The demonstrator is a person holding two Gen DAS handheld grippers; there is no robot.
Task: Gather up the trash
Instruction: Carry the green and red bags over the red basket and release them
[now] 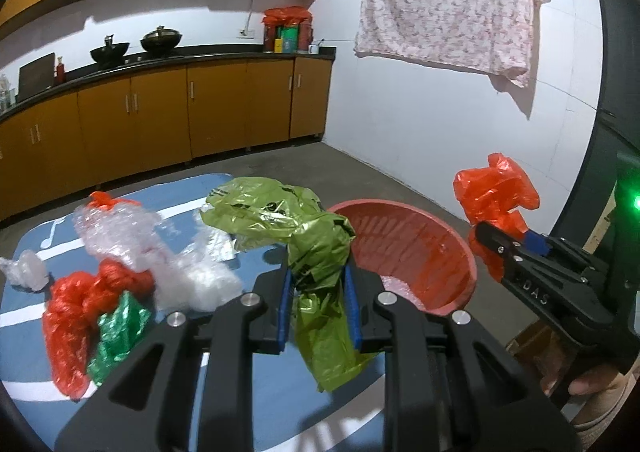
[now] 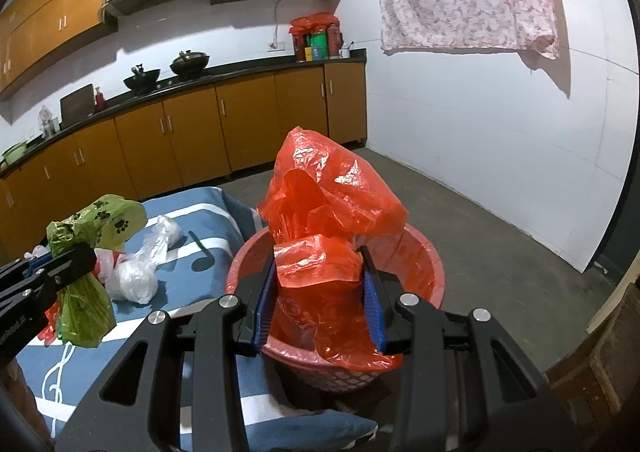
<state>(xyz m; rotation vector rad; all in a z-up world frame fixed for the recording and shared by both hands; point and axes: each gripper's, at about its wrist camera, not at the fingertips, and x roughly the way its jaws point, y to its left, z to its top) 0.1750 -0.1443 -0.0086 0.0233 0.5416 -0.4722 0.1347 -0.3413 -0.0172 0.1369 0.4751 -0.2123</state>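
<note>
Green bag [image 1: 316,248]: pinched between the left gripper [image 1: 318,292] fingers, just left of the red basket [image 1: 452,252]. Red bag [image 2: 328,219]: clamped between the right gripper [image 2: 320,292] fingers, over the basket.

Both grippers clamped, each tilted somewhat downward

The left gripper [image 1: 318,306] pinches a crumpled green plastic bag [image 1: 316,252] between its blue pads; the right gripper [image 2: 320,300] pinches a crumpled red plastic bag [image 2: 324,211]. A hand [image 1: 592,386] holds the right gripper's grip.

Basket [image 1: 404,252] right of bags [image 1: 120,272] on mat [image 1: 256,392]
</note>
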